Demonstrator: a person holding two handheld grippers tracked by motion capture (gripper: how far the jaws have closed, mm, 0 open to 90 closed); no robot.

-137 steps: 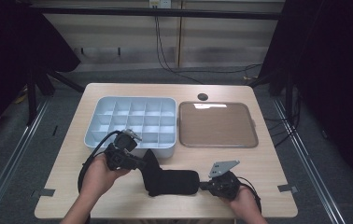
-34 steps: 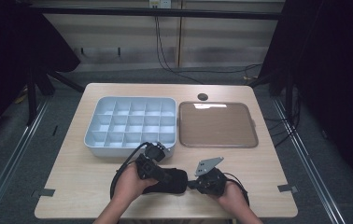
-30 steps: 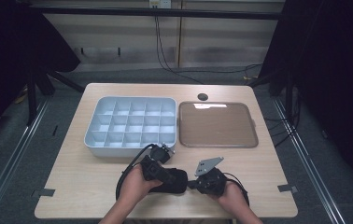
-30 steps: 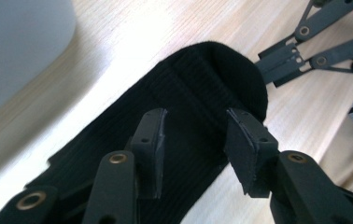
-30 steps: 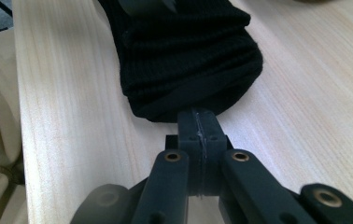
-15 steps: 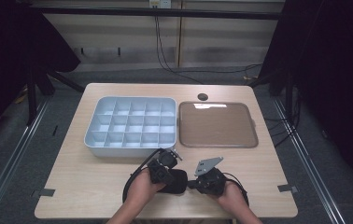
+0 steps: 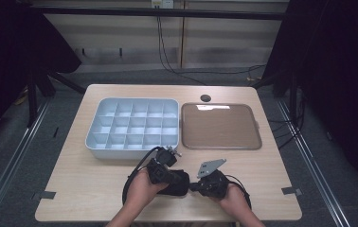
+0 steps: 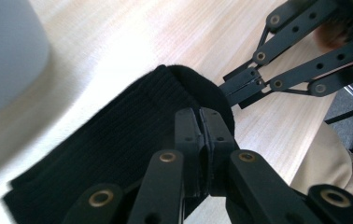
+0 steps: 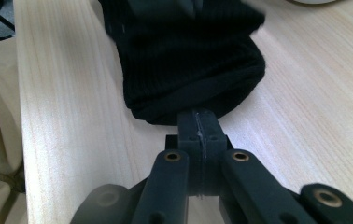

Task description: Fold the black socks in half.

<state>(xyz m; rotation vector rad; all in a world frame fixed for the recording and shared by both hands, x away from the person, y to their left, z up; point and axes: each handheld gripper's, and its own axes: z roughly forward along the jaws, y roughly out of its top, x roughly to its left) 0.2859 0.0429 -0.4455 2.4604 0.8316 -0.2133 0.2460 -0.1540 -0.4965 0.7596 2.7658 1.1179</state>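
While both tongs pinch black ribbed knit sock [image 7: 174, 182] lying on pale wooden table [image 7: 87, 189], fold stays unsecured. Left tongs [image 8: 199, 135] clamp doubled fabric; right tongs [image 9: 198, 128] grip rounded end edge. Risk: thin bite slips under pull, layers spring apart, sock slides toward near table edge.

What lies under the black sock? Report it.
Bare wooden table shows all round the black sock, which lies flat on it. The left gripper and right gripper pinch its edges. Anything beneath the sock itself is covered.
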